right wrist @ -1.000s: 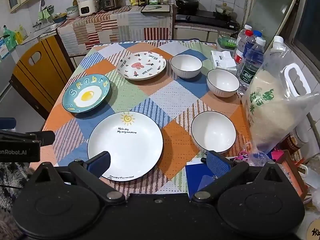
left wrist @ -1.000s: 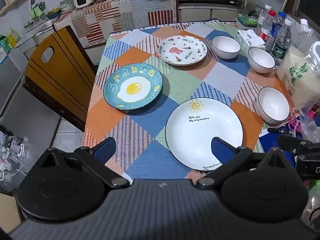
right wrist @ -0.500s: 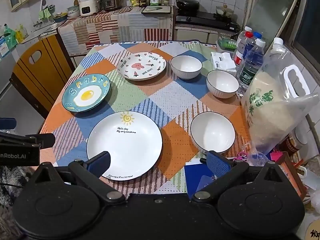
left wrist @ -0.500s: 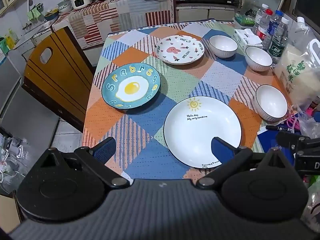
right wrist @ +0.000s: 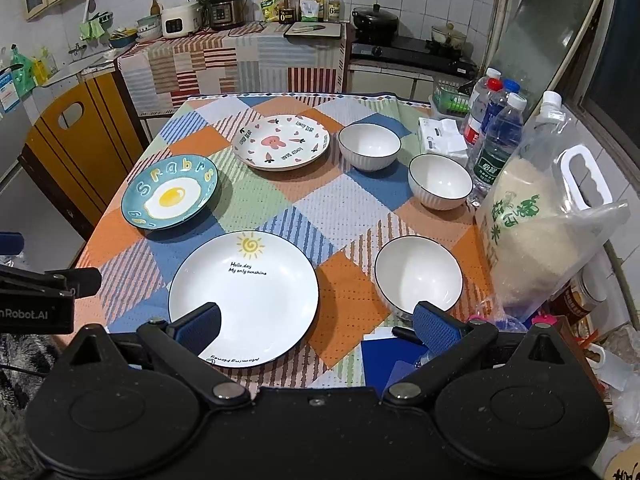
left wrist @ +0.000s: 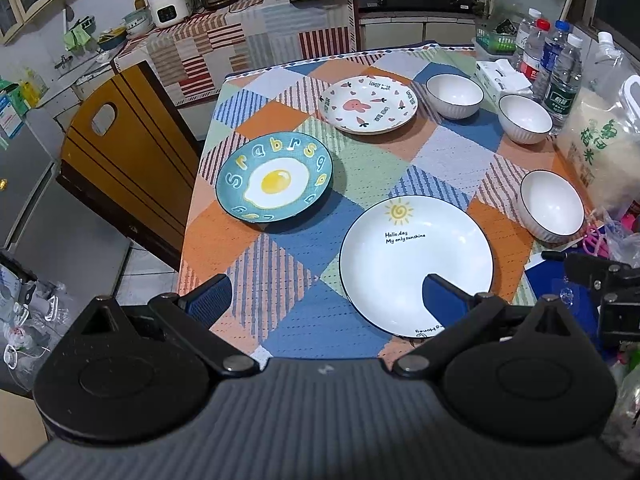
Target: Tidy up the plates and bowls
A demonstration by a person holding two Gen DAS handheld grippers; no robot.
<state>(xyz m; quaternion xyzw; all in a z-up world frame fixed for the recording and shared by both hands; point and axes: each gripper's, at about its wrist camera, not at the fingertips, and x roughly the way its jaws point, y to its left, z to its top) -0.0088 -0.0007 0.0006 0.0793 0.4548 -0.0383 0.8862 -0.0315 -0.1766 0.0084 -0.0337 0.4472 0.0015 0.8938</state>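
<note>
Three plates lie on the checked tablecloth: a large white sun plate (left wrist: 416, 264) (right wrist: 244, 292) nearest me, a teal fried-egg plate (left wrist: 274, 181) (right wrist: 170, 196) to its left, and a rabbit plate (left wrist: 368, 105) (right wrist: 282, 147) farther back. Three white bowls run down the right side: the near bowl (left wrist: 552, 210) (right wrist: 418, 274), the middle bowl (left wrist: 525, 118) (right wrist: 440, 186) and the far bowl (left wrist: 454, 95) (right wrist: 369, 145). My left gripper (left wrist: 326, 300) hovers open over the table's near edge, beside the sun plate. My right gripper (right wrist: 318, 326) hangs open, above the sun plate's near rim and the near bowl. Both hold nothing.
A rice bag (right wrist: 536, 236), water bottles (right wrist: 496, 148) and a tissue pack (right wrist: 442, 140) crowd the table's right edge. A blue booklet (right wrist: 390, 360) lies at the near right corner. A yellow wooden chair (left wrist: 116, 152) stands left of the table. Kitchen counters (right wrist: 240, 52) line the back.
Both grippers have drawn back and risen slightly, so the table looks a little farther off. Plates and bowls have not moved.
</note>
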